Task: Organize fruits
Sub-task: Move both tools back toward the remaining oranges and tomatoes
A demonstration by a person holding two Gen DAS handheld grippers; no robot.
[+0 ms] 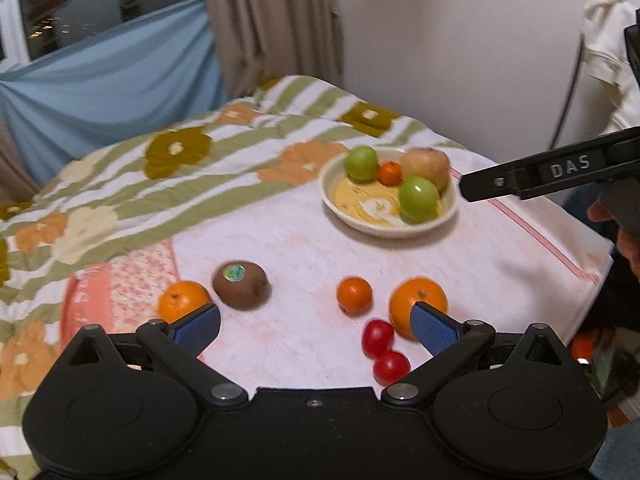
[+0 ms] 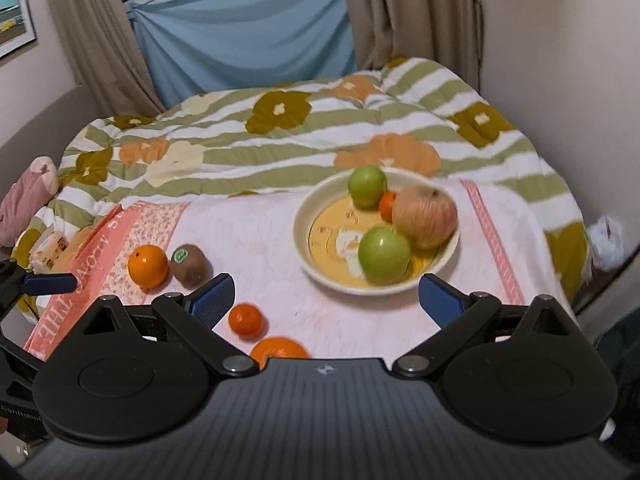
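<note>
A cream bowl (image 1: 424, 229) (image 2: 304, 256) on a pink towel holds two green apples (image 1: 419, 199) (image 2: 383, 255), a red apple (image 1: 425, 166) (image 2: 425, 216) and a small mandarin (image 1: 389, 173). On the towel lie a kiwi (image 1: 240, 285) (image 2: 191, 265), two oranges (image 1: 183, 300) (image 1: 418, 300), a mandarin (image 1: 354, 295) (image 2: 246, 319) and two red tomatoes (image 1: 377, 337). My left gripper (image 1: 315, 326) is open and empty above the loose fruit. My right gripper (image 2: 326, 300) is open and empty just before the bowl.
A flowered striped quilt (image 2: 280, 136) covers the bed behind the towel (image 1: 304, 248). A wall runs along the right, curtains and a blue cloth (image 2: 240, 32) stand at the back. A white garment (image 1: 608, 48) hangs at the right.
</note>
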